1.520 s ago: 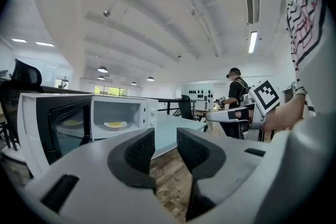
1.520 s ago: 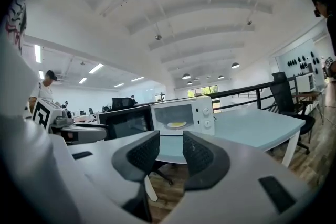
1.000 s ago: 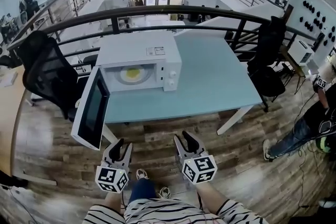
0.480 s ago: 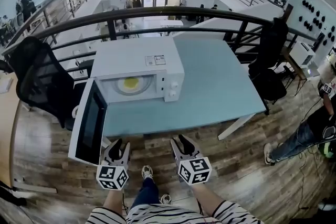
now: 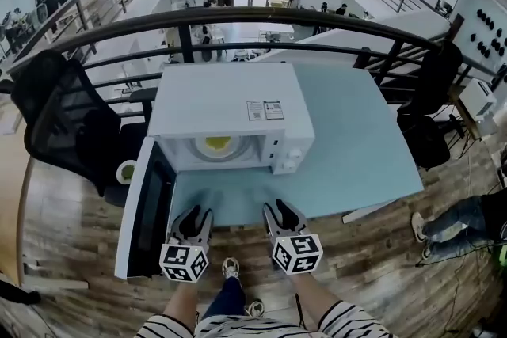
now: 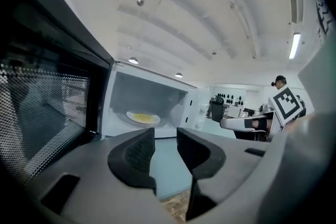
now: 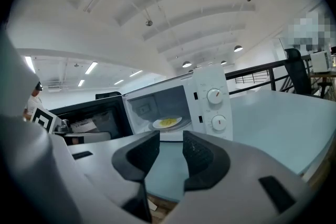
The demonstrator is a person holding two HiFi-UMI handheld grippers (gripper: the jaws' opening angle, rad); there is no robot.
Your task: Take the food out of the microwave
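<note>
food: plate of yellow food (image 5: 218,144) inside microwave (image 5: 230,103), door (image 5: 146,210) open at left | left tongs (image 5: 194,213): parted, empty, at near edge of surface (image 5: 356,146) | right tongs (image 5: 274,210): parted, empty | handling: plate likely stiff, slick, breakable; grip near rim, keep level

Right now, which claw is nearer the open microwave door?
Left. The left claw is right beside the microwave door, not touching it; the right claw is farther off, in front of the control knobs.
</note>
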